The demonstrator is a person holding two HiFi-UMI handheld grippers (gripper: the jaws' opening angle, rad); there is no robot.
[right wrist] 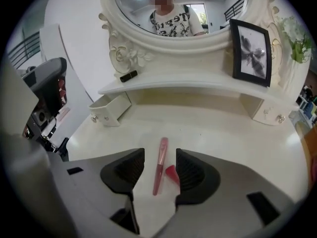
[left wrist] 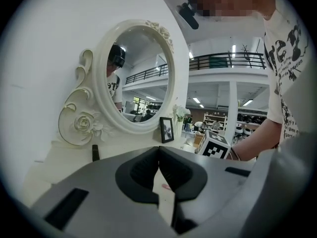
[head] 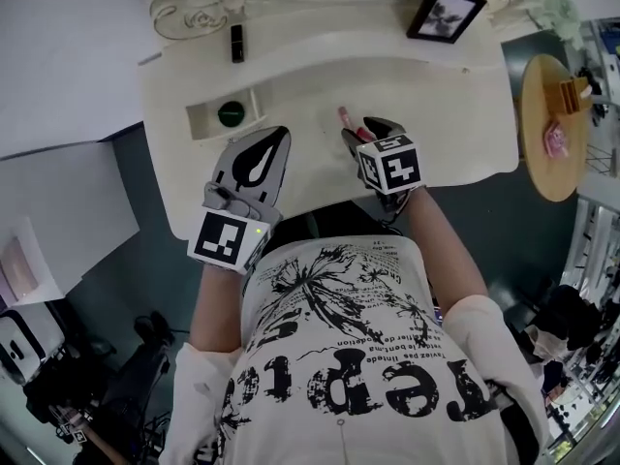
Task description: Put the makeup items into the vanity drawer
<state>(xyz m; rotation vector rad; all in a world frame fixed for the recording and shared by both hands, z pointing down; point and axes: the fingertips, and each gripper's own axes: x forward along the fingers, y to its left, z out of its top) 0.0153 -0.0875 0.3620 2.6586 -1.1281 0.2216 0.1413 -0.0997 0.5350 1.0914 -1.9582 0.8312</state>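
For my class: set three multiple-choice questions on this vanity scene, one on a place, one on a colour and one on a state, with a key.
1. Where does the picture frame stand?
A. on the raised shelf
B. inside a drawer
C. on the floor

2. What colour is the slim tube lying between the jaws of the right gripper?
A. blue
B. pink
C. black

3. How is the small drawer?
A. pushed shut
B. lying on the floor
C. pulled open

Key:
1 A, it leans upright on the shelf.
2 B, it shows pink against the white top.
3 C, a round green item is visible inside it.
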